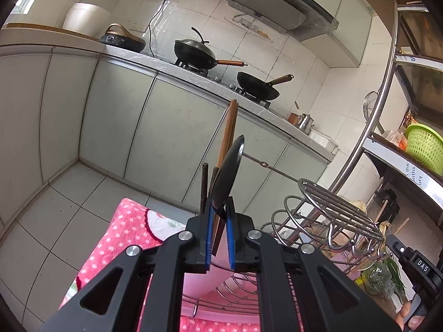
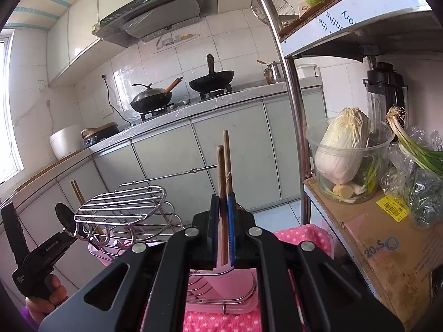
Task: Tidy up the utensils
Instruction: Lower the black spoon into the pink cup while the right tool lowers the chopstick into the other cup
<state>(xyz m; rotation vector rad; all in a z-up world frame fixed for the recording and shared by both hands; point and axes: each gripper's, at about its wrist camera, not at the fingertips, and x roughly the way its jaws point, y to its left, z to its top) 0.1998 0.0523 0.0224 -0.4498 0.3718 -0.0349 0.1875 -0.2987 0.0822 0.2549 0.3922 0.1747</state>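
My left gripper is shut on a black spoon together with wooden chopsticks; they stick up above the fingers. My right gripper is shut on a pair of light wooden chopsticks, held upright. Both grippers hover over a pink dish rack with a steel wire frame on a pink dotted towel. The left gripper with the black spoon also shows at the left of the right wrist view.
A steel shelf unit stands at the right with a cabbage in a clear tub, scallions and a cardboard box. Across the tiled floor, a counter carries two black woks on a stove.
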